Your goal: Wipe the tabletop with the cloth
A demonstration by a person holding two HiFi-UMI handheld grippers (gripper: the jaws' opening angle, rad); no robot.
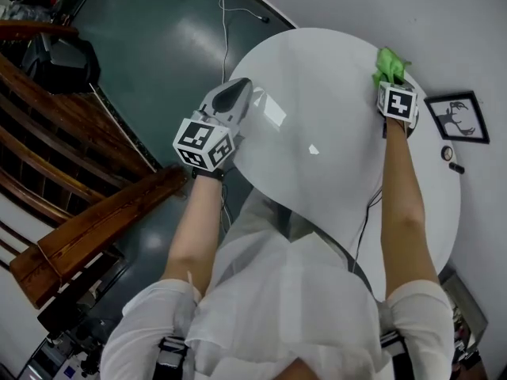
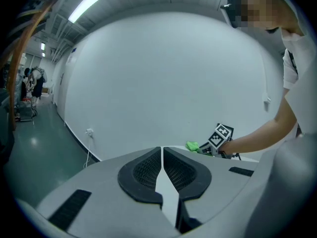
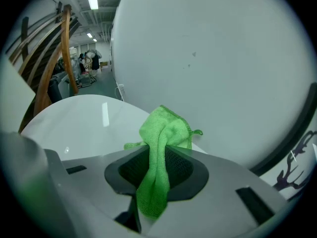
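Note:
A bright green cloth (image 3: 161, 138) is pinched between the jaws of my right gripper (image 3: 157, 158), its free end bunched on the far rim of the round white tabletop (image 1: 317, 133). In the head view the cloth (image 1: 389, 64) shows just beyond the right gripper (image 1: 394, 85), close to the wall. My left gripper (image 1: 231, 95) hovers at the table's left edge, shut with nothing in it. From the left gripper view its jaws meet (image 2: 162, 155), and the cloth (image 2: 193, 146) lies far across the table.
A white wall runs right behind the table. A framed deer picture (image 1: 461, 117) and small dark items (image 1: 451, 159) lie at the right side. A wooden bench (image 1: 95, 228) and dark green floor (image 1: 158, 38) are to the left. A cable (image 1: 224, 22) hangs by the wall.

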